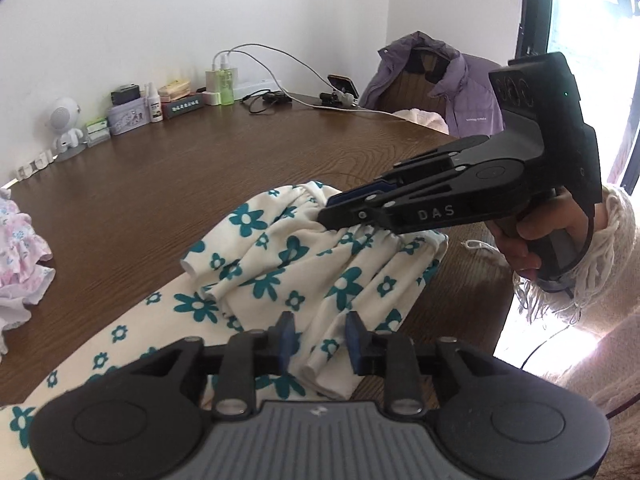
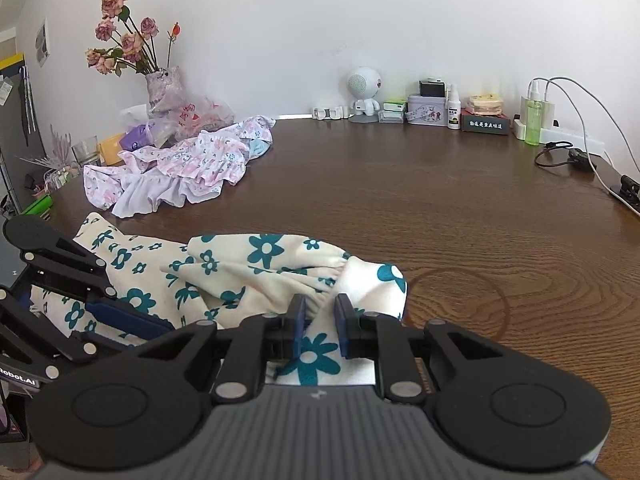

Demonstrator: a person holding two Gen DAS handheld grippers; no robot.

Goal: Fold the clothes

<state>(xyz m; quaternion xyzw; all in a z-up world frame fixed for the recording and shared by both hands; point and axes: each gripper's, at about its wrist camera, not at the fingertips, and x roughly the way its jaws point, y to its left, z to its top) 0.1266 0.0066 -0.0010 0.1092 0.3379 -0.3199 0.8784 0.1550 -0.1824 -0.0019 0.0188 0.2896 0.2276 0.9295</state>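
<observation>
- The right claw (image 2: 320,330) grips the gathered waistband of a cream garment with teal flowers (image 2: 224,268), cloth bunched between its blue pads.
- The left claw (image 2: 128,318) enters from the left edge, over the same garment.
- A pink floral garment (image 2: 176,168) lies crumpled farther back on the brown counter (image 2: 440,208).

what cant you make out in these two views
- Left wrist view: the floral garment near part is hidden under the left gripper.
- Same view: the pink garment is cut off by the left edge.
- Right wrist view: the box labels by the wall are too small to read.
</observation>
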